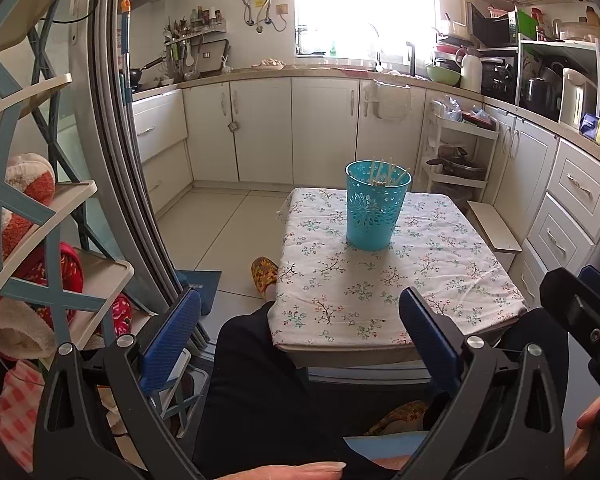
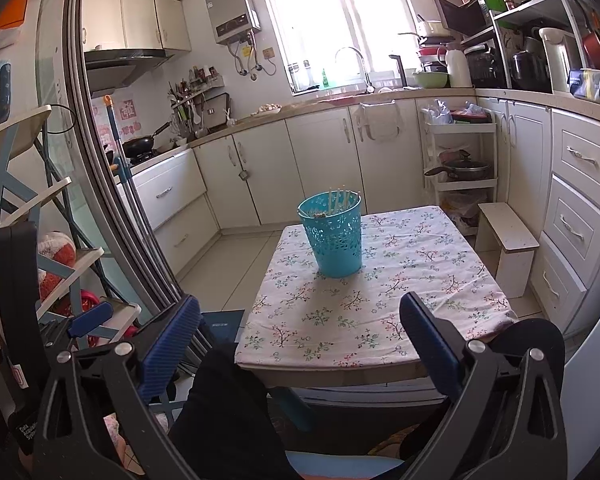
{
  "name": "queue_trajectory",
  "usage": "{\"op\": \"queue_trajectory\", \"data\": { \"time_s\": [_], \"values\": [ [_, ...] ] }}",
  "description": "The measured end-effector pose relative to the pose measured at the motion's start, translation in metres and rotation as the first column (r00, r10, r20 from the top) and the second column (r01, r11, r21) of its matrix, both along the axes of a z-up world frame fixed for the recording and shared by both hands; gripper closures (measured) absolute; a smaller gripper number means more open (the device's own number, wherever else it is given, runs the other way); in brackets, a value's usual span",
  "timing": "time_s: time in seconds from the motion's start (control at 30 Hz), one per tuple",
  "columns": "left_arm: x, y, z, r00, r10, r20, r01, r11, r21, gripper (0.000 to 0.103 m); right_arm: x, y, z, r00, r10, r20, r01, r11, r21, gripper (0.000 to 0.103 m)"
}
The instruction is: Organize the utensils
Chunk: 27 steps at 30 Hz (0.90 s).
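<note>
A turquoise perforated holder point(image 1: 374, 206) stands on a small table with a floral cloth point(image 1: 440, 280). Several pale chopsticks point(image 1: 386, 174) stand inside it. It also shows in the right wrist view point(image 2: 334, 234), with the chopsticks point(image 2: 338, 200) and the cloth point(image 2: 420, 300). My left gripper point(image 1: 300, 332) is open and empty, held back over the person's lap, short of the table's near edge. My right gripper point(image 2: 300, 336) is open and empty, also at the near edge. The right gripper's blue finger point(image 1: 592, 280) shows at the far right of the left wrist view.
A shoe rack with slippers point(image 1: 32, 216) stands at the left beside a sliding door frame point(image 1: 140, 200). A small white stool point(image 2: 508, 240) stands right of the table. Kitchen cabinets point(image 1: 292, 132) and a trolley point(image 1: 456, 156) line the back. The person's dark legs point(image 1: 256, 392) lie below.
</note>
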<state>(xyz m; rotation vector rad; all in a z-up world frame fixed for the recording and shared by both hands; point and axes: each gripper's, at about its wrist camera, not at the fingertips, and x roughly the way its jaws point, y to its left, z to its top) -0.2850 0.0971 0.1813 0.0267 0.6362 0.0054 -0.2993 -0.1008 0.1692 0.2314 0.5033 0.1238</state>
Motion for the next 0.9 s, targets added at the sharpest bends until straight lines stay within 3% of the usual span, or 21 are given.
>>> {"op": "queue_trajectory", "data": {
  "time_s": [0.9],
  "values": [
    [0.007,-0.001,-0.004,1.0,-0.011,-0.02,0.012,1.0,0.029,0.008,0.005,0.0,0.0,1.0,-0.007,-0.006,0.006,1.0,-0.025,0.007]
  ]
}}
